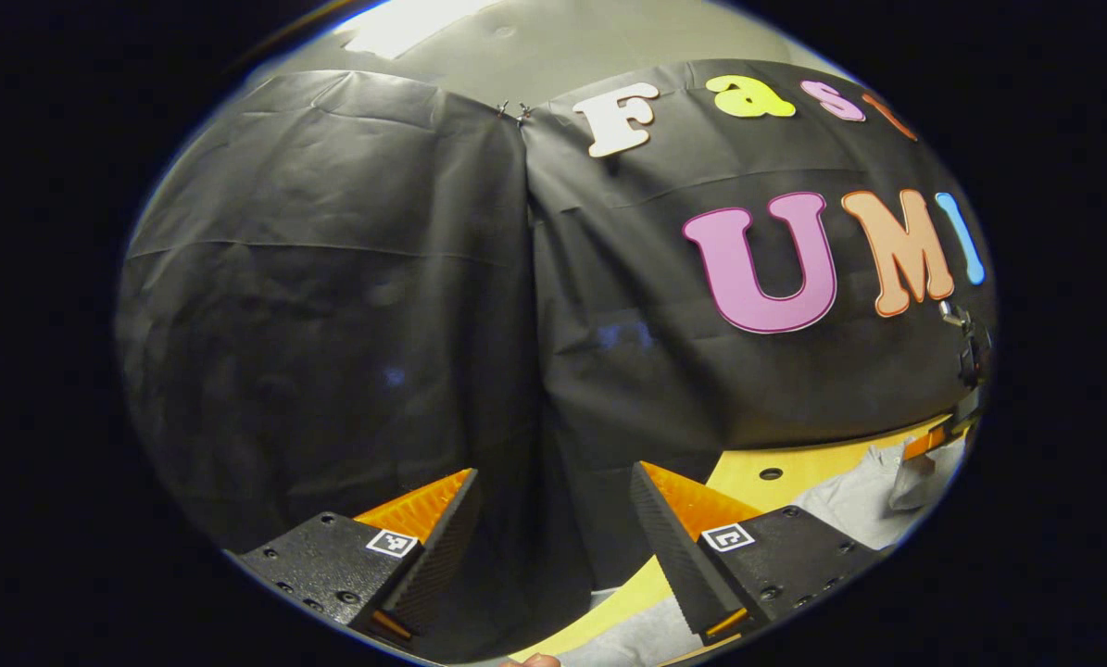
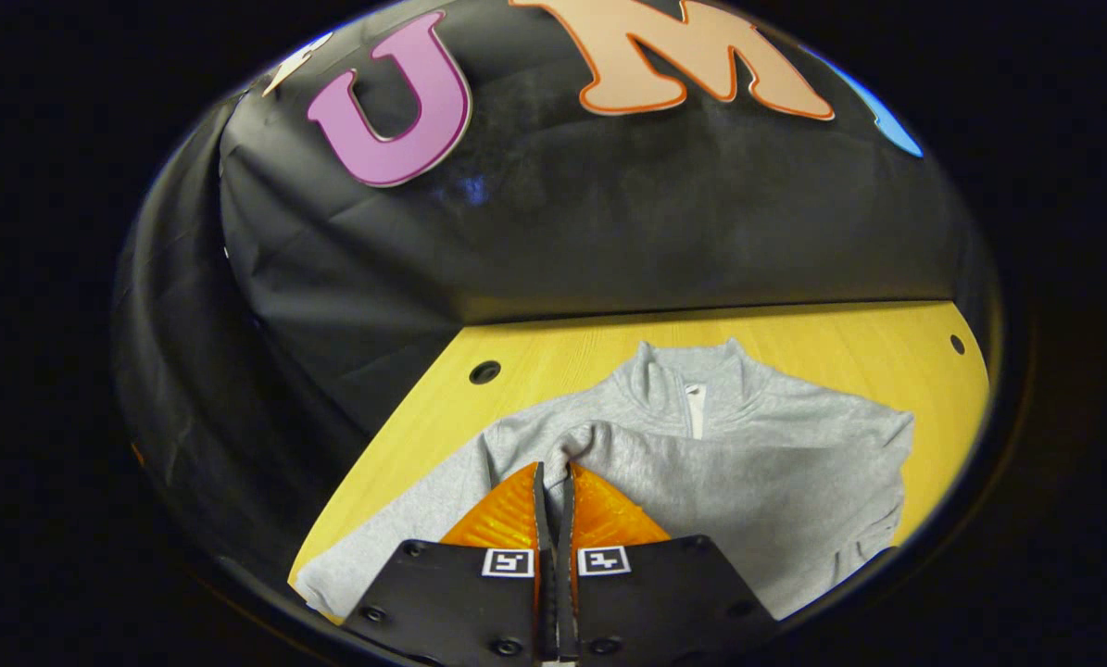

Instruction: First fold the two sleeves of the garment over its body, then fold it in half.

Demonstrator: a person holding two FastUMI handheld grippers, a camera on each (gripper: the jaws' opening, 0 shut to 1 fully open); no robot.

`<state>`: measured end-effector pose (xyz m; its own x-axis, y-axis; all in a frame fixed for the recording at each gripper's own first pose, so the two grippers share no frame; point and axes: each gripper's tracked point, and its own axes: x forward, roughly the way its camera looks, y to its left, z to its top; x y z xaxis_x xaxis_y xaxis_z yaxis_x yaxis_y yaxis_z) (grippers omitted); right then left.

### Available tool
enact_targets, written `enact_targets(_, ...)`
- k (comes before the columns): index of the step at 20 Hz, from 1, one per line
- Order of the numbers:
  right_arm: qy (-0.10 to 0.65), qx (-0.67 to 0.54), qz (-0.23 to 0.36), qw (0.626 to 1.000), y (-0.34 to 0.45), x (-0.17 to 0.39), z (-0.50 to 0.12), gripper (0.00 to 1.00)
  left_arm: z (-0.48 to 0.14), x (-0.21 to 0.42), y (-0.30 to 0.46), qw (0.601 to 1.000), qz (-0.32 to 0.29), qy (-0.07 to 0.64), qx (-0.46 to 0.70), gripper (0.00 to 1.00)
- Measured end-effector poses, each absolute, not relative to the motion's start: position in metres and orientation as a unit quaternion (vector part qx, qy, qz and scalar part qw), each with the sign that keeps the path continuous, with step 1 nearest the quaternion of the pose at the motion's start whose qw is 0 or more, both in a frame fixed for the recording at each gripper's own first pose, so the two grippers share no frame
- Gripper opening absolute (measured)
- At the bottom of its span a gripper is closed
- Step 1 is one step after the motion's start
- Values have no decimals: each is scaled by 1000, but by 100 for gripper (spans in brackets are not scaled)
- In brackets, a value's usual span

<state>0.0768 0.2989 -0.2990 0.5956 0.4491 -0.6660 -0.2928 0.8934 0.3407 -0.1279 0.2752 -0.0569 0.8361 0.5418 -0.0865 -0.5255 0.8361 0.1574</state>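
Garment [image 2: 701, 463] flat on counter [image 2: 553, 361], collar toward booth wall, body running wall-to-front. Right hand-held gripper [image 2: 553, 486] clamped tight on sleeve [image 2: 599, 440], pinched fabric lifted over chest, so sleeve fold looks underway. Left hand-held gripper [image 1: 553, 519] wide apart, nothing between fingers, up off counter w/ garment edge [image 1: 849, 505] low & to its right. Right one clearly nearer; next move prob. turns on carrying sleeve across body.
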Motion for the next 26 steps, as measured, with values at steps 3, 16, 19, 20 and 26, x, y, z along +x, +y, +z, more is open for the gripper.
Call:
enact_targets(3,429,85,202,876,314,69,-328,4,-66,-138,288,952,291,74,62,95)
enact_targets(16,365,87,226,899,321,60,-282,99,-128,-136,287,960,250,127,14,95)
enact_targets(19,330,67,225,915,305,60,-261,98,-160,-136,274,960,225,165,-10,96)
enact_targets(20,318,62,224,919,300,60,-254,99,-170,-135,271,960,220,176,-15,100)
enact_targets(26,268,23,218,938,267,59,-220,99,-239,-143,244,947,183,257,-54,96)
